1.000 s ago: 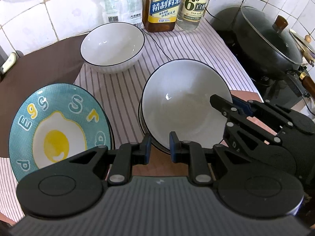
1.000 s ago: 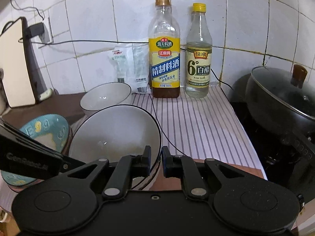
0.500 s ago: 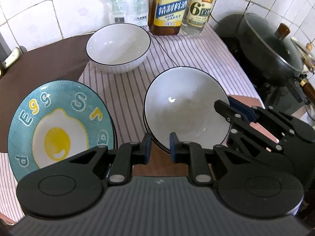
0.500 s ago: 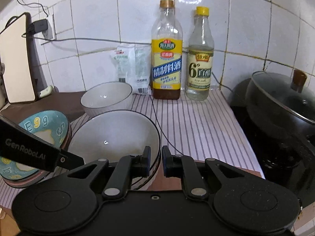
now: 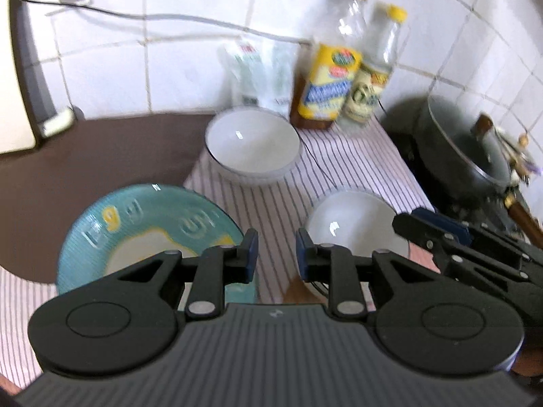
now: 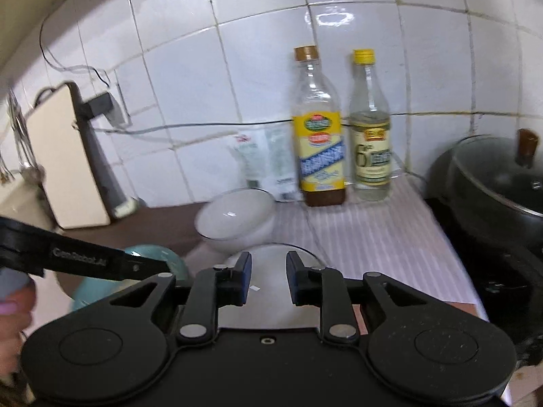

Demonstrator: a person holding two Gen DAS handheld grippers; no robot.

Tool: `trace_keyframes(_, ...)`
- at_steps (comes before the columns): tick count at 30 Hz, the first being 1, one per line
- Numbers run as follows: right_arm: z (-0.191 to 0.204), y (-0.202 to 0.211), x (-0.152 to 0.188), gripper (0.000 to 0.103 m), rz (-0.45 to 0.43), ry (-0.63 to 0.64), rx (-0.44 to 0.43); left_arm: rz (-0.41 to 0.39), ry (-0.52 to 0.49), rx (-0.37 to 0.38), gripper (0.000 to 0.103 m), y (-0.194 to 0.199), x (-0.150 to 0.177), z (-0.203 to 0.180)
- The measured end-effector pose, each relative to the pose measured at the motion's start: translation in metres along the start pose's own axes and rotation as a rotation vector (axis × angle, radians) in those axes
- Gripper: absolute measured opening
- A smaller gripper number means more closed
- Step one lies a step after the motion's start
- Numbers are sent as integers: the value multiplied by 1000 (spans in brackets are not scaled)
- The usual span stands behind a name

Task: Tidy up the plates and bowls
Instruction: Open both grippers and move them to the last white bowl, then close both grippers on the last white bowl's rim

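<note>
A teal plate with a fried-egg picture lies at the near left on the striped cloth. A white bowl with a dark rim sits at the near right, and it also shows in the right wrist view. A second white bowl stands farther back, also in the right wrist view. My left gripper is open and empty, raised above the gap between plate and near bowl. My right gripper is open and empty above the near bowl; it shows in the left wrist view.
Two sauce bottles and a plastic bag stand against the tiled wall. A dark pot with a glass lid sits on the stove at the right. A cream appliance stands at the back left on the brown counter.
Both grippers have lifted up and pulled back from the bowls. The views now look more toward the wall. The near bowl stays on the cloth.
</note>
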State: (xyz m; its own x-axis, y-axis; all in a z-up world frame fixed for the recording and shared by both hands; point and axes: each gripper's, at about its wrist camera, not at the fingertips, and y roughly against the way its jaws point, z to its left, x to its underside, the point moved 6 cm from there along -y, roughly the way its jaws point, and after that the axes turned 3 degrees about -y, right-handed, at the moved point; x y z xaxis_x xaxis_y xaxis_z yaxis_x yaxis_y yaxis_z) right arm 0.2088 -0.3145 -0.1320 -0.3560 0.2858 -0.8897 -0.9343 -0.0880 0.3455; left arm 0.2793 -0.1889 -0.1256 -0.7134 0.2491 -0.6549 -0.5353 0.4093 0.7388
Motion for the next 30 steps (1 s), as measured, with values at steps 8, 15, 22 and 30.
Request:
trace_keyframes(8, 15, -50, -26, 36, 59, -31, -67, -106, 20, -34, 31, 0, -28, 30)
trace_keyframes(15, -3, -110, -32, 39, 192, -211, -39, -123, 48, -54, 43, -35, -35, 44)
trace_keyframes(22, -26, -152, -36, 40, 320, -379, 27, -84, 91, -63, 45, -77, -47, 56)
trace_keyframes(30, -37, -184, -41, 40, 385, -414, 95, 43, 137, -49, 45, -123, -56, 72)
